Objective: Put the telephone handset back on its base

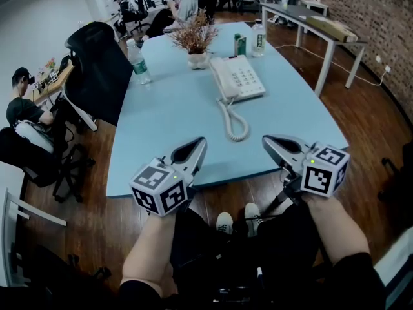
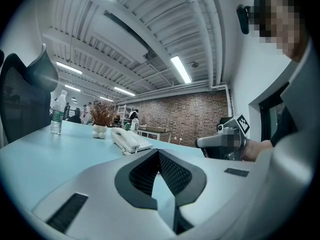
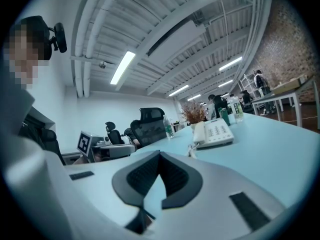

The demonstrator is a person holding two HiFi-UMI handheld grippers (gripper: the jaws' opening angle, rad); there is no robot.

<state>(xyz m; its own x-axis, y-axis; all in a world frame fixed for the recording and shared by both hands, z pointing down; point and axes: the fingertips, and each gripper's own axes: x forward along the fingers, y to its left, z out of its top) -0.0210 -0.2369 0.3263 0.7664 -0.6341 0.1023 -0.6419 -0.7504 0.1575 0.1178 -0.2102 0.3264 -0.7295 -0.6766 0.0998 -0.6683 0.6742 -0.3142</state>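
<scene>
telephone (image 1: 237,77): 1 | plant (image 1: 195,41): 1 | tools: 2, left tool (image 1: 199,141), right tool (image 1: 266,139)

Light-blue table (image 1: 161,128). Centre-far: white telephone (image 1: 244,79), handset (image 1: 220,76) on its left side, coiled cord (image 1: 235,124) trailing toward the near edge. Behind it is a vase (image 1: 197,59) of dried plants. Water bottle (image 1: 139,63) at the left edge. Green can (image 1: 240,45) and second bottle (image 1: 259,39) at the far end.

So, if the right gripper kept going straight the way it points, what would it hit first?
Probably the white coiled cord of the white telephone, lying on the light-blue table ahead of the right gripper, though height is unclear.
</scene>
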